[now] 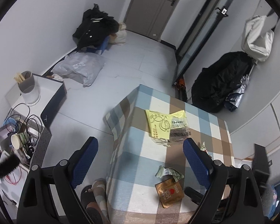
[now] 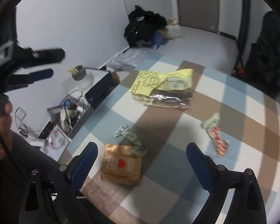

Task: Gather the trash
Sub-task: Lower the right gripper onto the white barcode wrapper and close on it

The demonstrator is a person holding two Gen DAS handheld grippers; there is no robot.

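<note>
Both the left hand-held gripper and right hand-held gripper hover wide open and empty above the table, the right over a somewhat blurred brown wrapper.

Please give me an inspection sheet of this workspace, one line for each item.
Surface: checkered tablecloth covers the table.
Job's things: yellow wrapper, brown packet, green wrapper, red-and-white wrapper, all lying on the cloth.
Clutter: paper cup, white container on the side unit.
Grippers: left gripper and right gripper open, holding nothing.
Cables: black cables on the side unit.
Surroundings: black clothes, grey bag on the floor.
</note>
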